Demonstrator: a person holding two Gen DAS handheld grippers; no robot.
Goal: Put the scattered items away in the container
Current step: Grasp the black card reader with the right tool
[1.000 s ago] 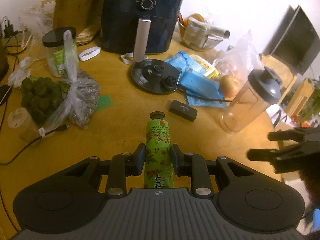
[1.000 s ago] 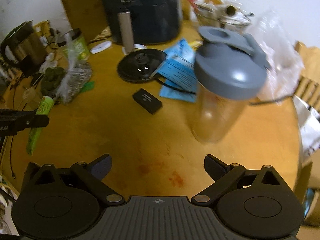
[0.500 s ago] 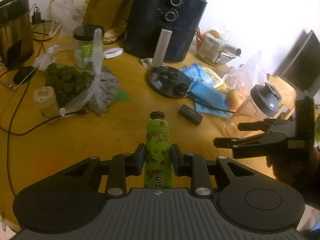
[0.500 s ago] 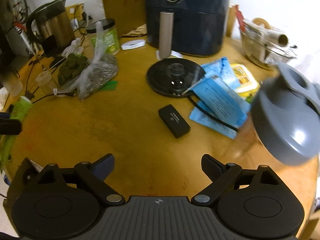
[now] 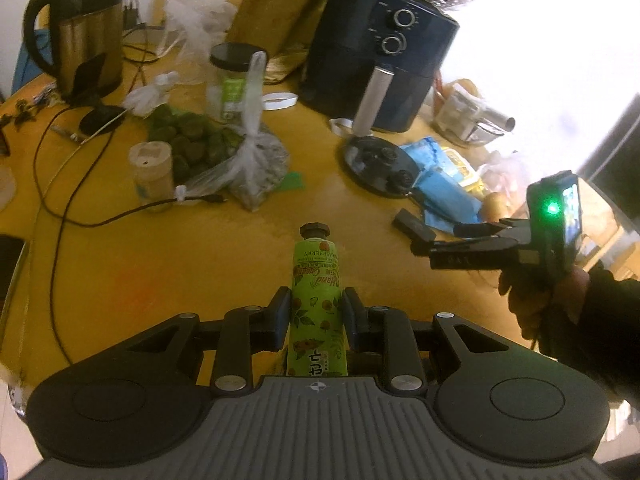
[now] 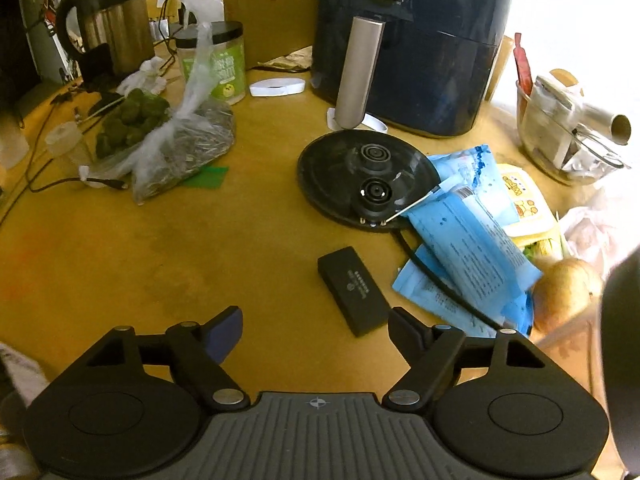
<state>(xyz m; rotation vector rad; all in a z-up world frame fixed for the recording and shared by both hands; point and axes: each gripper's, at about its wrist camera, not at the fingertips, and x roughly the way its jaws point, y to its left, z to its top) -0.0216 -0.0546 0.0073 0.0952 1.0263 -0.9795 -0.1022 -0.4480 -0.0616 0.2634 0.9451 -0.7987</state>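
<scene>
Open room: I saw a broad bare patch of the wooden table (image 6: 168, 248) in front of both grippers, clutter ringing it at the back and right.
Left edge: table rim curved off at far left in the left wrist view, with a black cable (image 5: 52, 240) looping near it.
Back clutter: air fryer (image 6: 412, 40), electric kettle (image 5: 80, 28), green-label jar (image 6: 224, 64), tied plastic bag of seeds (image 6: 184, 144) with dark green balls (image 6: 128, 120) beside it.
Right clutter: kettle base (image 6: 368, 180), blue packets (image 6: 468, 232) lapping its edge, an onion (image 6: 564, 292) just right of them, glass bowl of wrappers (image 6: 560, 128) further back.
Task thing 1: green hand cream tube (image 5: 316, 300), cap pointing away from me, off the table.
Left gripper (image 5: 316, 316): pads pressed on both sides of the tube, clamped, pointing down toward the bare patch.
Task thing 2: small black box (image 6: 352, 296) lay flat on the table, just ahead of my right gripper's right finger, touching neither finger.
Right gripper (image 6: 316, 324): jaws apart and closing, only bare table between them; tilted downward.
Right hand (image 5: 536, 300): wrapped round the handle at the right of the left wrist view, dark sleeve (image 5: 608, 320) behind it, fingers aimed leftward over the black box.
Container: I couldn't tell which thing it was.
</scene>
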